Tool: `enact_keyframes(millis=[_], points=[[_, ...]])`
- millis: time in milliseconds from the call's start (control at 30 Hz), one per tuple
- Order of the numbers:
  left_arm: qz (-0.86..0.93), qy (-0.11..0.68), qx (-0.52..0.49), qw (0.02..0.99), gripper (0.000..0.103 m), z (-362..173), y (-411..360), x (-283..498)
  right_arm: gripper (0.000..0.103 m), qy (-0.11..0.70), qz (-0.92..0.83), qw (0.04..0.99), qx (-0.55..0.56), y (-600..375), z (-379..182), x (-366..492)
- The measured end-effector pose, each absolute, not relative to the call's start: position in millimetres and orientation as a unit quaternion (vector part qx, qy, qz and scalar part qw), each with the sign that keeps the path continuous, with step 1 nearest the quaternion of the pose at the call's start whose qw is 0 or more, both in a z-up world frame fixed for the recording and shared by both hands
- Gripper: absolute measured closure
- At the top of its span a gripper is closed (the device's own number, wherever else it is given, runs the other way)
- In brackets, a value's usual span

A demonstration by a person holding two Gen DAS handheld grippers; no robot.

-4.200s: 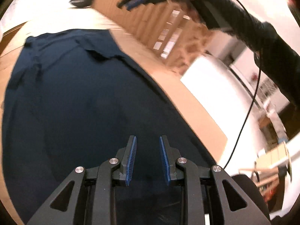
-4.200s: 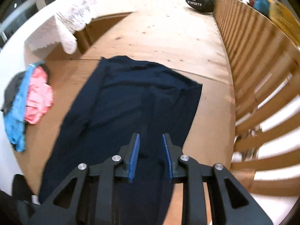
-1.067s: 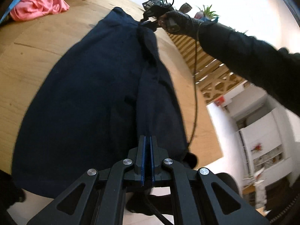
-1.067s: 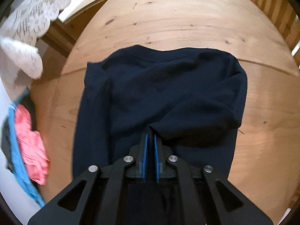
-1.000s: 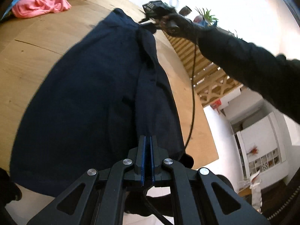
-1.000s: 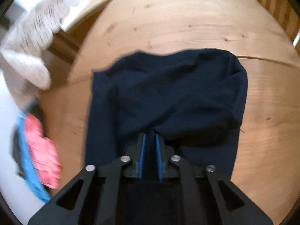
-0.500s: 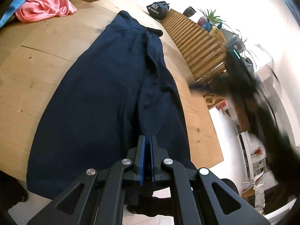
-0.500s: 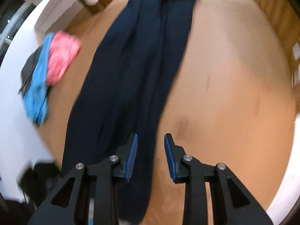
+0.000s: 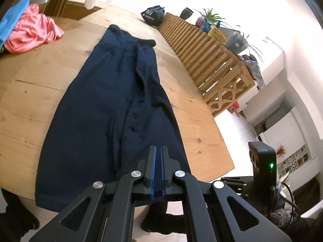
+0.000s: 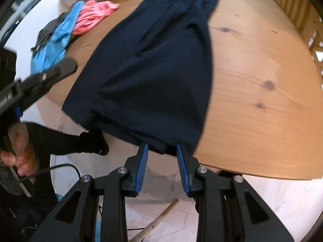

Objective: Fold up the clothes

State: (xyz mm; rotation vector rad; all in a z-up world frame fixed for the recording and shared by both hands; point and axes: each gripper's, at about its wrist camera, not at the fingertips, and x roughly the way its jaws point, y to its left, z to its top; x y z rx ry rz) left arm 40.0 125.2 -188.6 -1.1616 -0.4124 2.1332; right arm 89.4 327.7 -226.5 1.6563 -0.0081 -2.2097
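Observation:
A dark navy garment point(image 9: 113, 104) lies lengthwise on the wooden table point(image 9: 26, 88), folded in along its right side, its near hem hanging over the table's front edge. It also shows in the right wrist view point(image 10: 157, 70). My left gripper point(image 9: 158, 155) hovers over the near hem with its blue pads almost together and nothing visible between them. It shows from the side at the left of the right wrist view point(image 10: 50, 74). My right gripper point(image 10: 162, 159) is open and empty, just in front of the hanging hem at the table's front edge.
A pile of pink point(image 9: 32, 34) and light blue point(image 10: 54, 46) clothes lies at the table's far left. A slatted wooden rail point(image 9: 203, 56) runs along the right side. A black bag point(image 9: 153, 16) sits at the far end. A wooden stick point(image 10: 155, 221) lies on the floor.
My right gripper let go of the garment's far end, opened, and swung back to the near hem. My left gripper's pads parted slightly. The folded side now lies flat.

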Motion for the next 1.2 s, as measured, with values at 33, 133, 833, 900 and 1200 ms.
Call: enact_keyframes(millis=[33, 133, 833, 900, 1200], points=[[0.819, -0.153, -0.444, 0.330, 0.101, -188.5, 122.0, 41.3, 0.074, 0.011, -0.788, 0.192, 0.585, 324.9, -227.2, 92.0], [0.822, -0.143, -0.452, 0.315, 0.101, -195.1, 106.9, 38.1, 0.074, 0.051, -0.795, 0.189, 0.574, 316.7, -226.1, 93.1], [0.803, -0.032, -0.524, 0.284, 0.101, -249.0, 71.0, 15.2, 0.098, 0.033, -0.814, 0.162, 0.557, 358.4, -206.4, 93.5], [0.797, -0.031, -0.522, 0.302, 0.103, -242.8, 77.3, 19.9, 0.099, 0.021, -0.808, 0.156, 0.568, 363.3, -210.2, 92.9], [0.763, 0.018, -0.508, 0.399, 0.076, -216.7, 130.4, 49.2, 0.079, 0.040, -0.816, 0.160, 0.554, 356.2, -201.9, 99.8]])
